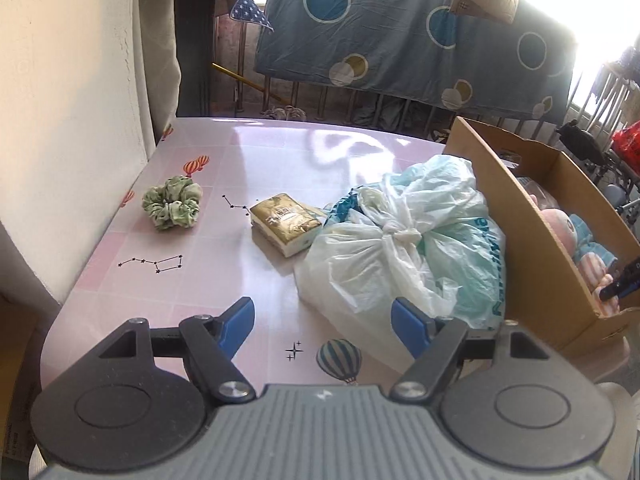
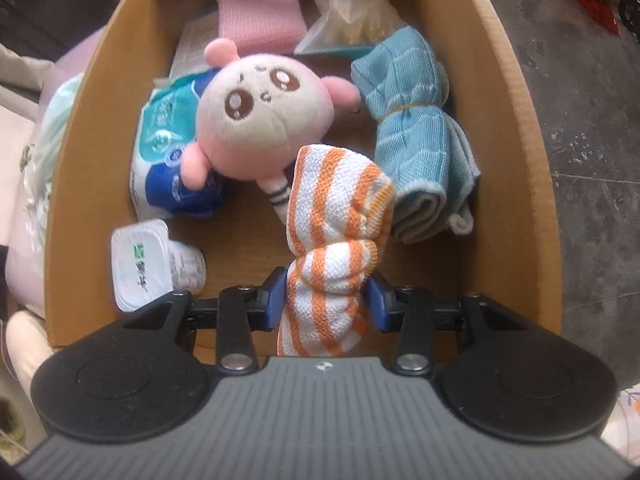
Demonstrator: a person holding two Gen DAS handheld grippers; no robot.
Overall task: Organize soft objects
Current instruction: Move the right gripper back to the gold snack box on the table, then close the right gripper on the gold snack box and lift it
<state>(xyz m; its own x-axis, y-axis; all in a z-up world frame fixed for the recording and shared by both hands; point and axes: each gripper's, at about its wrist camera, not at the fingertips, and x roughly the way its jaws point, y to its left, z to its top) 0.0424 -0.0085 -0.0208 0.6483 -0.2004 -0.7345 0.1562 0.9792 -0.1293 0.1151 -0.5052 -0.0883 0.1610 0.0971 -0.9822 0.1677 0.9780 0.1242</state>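
The right gripper (image 2: 326, 300) pinches an orange-and-white striped cloth (image 2: 336, 236) over the near end of the cardboard box (image 2: 516, 184), its jaws closed on the bundle. Beyond it in the box lie a yogurt cup (image 2: 140, 260), a pink plush doll (image 2: 248, 120), a rolled blue towel (image 2: 416, 140) and a pink cloth (image 2: 260, 16) at the far wall. The left gripper (image 1: 322, 324) hangs wide apart and empty above the table's (image 1: 200, 280) near edge. Past it sit a knotted plastic bag (image 1: 400, 240) touching the box, a tissue pack (image 1: 286, 222) just beside the bag, and a green scrunchie (image 1: 173, 207) near the left edge.
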